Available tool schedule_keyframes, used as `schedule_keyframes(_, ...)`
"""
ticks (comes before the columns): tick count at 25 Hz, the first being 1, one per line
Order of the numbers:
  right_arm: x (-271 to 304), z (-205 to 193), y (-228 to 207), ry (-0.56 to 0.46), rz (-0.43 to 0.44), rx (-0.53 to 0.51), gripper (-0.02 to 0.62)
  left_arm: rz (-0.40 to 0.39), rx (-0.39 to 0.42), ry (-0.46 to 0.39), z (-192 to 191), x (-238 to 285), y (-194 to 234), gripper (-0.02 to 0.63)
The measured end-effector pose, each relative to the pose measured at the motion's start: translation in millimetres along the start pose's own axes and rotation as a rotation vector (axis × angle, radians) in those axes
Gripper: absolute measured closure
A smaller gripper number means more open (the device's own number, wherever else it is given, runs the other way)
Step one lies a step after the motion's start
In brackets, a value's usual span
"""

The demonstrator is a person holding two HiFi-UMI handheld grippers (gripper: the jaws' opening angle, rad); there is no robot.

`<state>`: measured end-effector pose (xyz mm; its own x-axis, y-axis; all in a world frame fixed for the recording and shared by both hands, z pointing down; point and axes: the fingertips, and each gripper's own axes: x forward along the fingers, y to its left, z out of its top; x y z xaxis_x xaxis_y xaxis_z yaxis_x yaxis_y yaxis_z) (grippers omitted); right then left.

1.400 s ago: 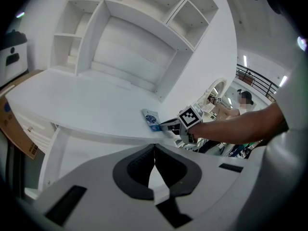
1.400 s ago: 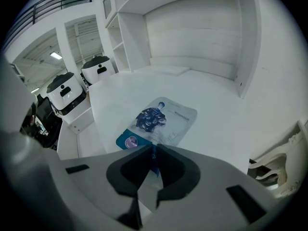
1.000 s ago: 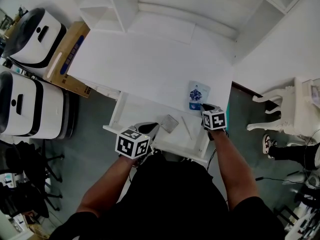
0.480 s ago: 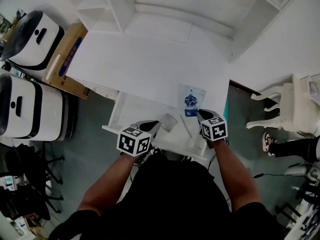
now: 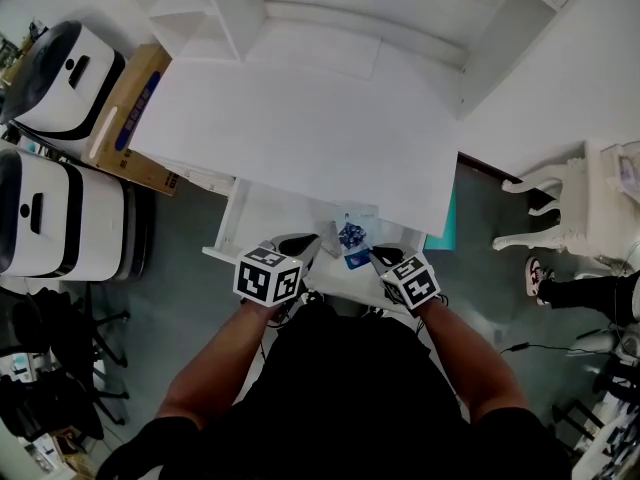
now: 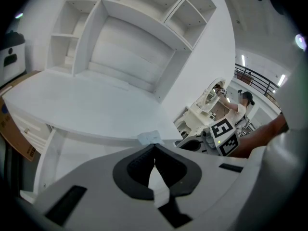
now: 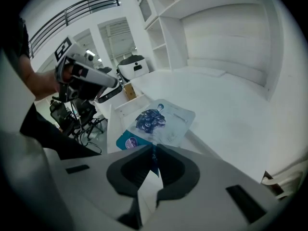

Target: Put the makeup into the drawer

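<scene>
The makeup is a flat pale sachet (image 5: 351, 236) with a dark blue print. My right gripper (image 5: 378, 257) is shut on its near edge. The sachet hangs over the open white drawer (image 5: 262, 218) under the desk's front edge. In the right gripper view the sachet (image 7: 162, 121) fans out past the closed jaws, with the drawer's rim (image 7: 124, 107) behind it. My left gripper (image 5: 301, 247) stays shut and holds nothing, at the drawer's near left side. In the left gripper view the sachet (image 6: 149, 137) peeks just beyond the jaws and the right gripper's marker cube (image 6: 224, 135) shows to the right.
The white desk top (image 5: 300, 118) is bare, with shelving (image 5: 240, 8) behind it. Two white machines (image 5: 62, 73) and a cardboard box (image 5: 128, 108) stand at the left. A white chair (image 5: 565, 213) is on the right.
The right gripper has carried the sachet off the desk's right front, leftward and toward me, to above the drawer. The left gripper has stayed where it was.
</scene>
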<state>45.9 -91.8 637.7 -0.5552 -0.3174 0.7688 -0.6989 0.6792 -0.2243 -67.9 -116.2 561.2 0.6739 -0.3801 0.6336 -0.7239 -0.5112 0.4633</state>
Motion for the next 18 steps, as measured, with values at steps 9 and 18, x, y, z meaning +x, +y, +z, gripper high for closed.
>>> schedule_keyframes(9, 35, -60, 11, 0.192, 0.01, -0.071, 0.549, 0.011, -0.012, 0.004, -7, -5, 3, 0.595)
schedule_keyframes(18, 68, -87, -12, 0.265, -0.047, -0.004, 0.549, 0.021, -0.007, 0.006, -11, -14, 3, 0.595)
